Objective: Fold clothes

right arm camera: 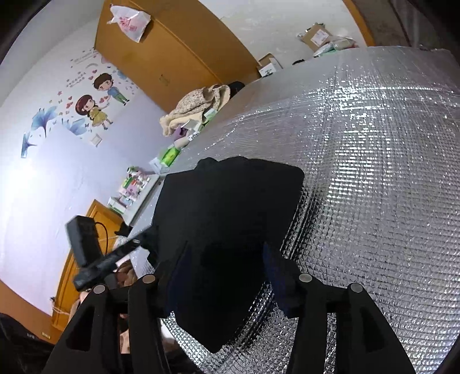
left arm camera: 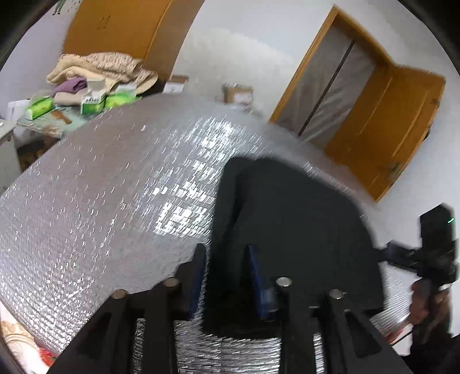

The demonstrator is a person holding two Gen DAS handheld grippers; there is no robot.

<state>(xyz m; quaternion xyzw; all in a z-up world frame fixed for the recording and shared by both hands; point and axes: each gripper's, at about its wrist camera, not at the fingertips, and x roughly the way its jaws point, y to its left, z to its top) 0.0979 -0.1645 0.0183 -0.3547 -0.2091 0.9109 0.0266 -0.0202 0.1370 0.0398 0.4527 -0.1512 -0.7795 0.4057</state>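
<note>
1. Home, looks like a bedroom or spare room.
2. Cartoon wall decal [right arm camera: 97, 100] of two children with hearts, upper left of right wrist view.
3. Orange-brown wooden wardrobe [right arm camera: 172, 54] at top, plastic bag [right arm camera: 130, 21] on it.
4. Wooden door frame [left arm camera: 330, 83], upper right of left wrist view.
5. Heaped blankets [left arm camera: 100, 69], tissue packs [left arm camera: 41, 106], cardboard boxes [left arm camera: 237, 93] along the wall.
6. Work surface is a silver foil mat [right arm camera: 373, 172], not a bench.

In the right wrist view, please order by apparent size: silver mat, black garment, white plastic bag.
1. silver mat, largest.
2. black garment.
3. white plastic bag, smallest, though it hangs far from the camera.
</note>
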